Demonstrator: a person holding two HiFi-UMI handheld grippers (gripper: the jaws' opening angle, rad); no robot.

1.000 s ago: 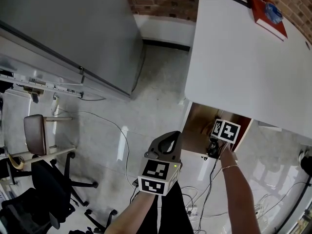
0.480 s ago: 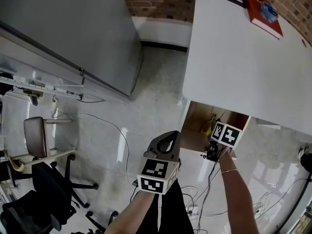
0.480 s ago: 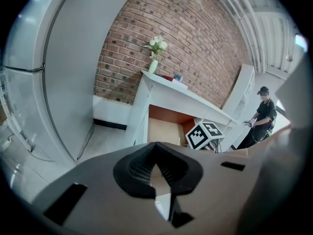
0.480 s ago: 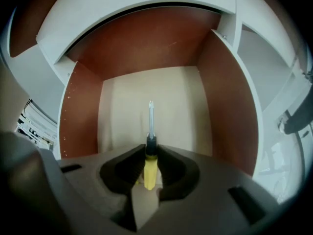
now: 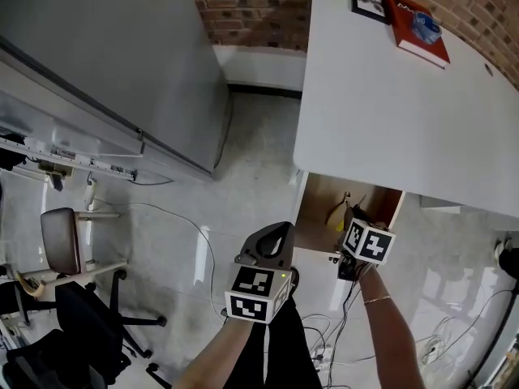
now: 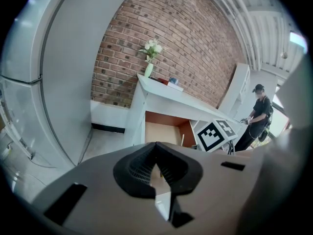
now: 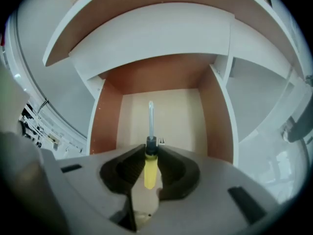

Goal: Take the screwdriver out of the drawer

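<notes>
Moved since earlier frame: right gripper [image 5: 353,227] has come up and back from inside the drawer [image 5: 315,217] toward its front edge; I find the left gripper [image 5: 276,235] where it was.
Head view, desk: white desk [image 5: 389,112] with the drawer pulled open under its near edge; red book [image 5: 418,24] and framed picture [image 5: 371,2] at its far end.
Head view, right gripper: marker cube sits over the drawer's front rim; I cannot read the jaws from this angle.
Head view, left gripper: held over the floor just left of the drawer, apart from it.
Left gripper view, jaws: tips meet with nothing between them; I record it clenched and empty.
Left gripper view, surroundings: open drawer ahead beneath the desk, the right gripper's marker cube beside it; vase of flowers [image 6: 149,68] on the desk's far end by the brick wall [image 6: 171,38].
Right gripper view, tool: jaws clamped on the yellow handle of the screwdriver [image 7: 150,156]; I record it grasping.
Right gripper view, screwdriver: shaft points straight ahead past the jaw tips, over the drawer's pale floor, between the two brown side walls and touching neither.
</notes>
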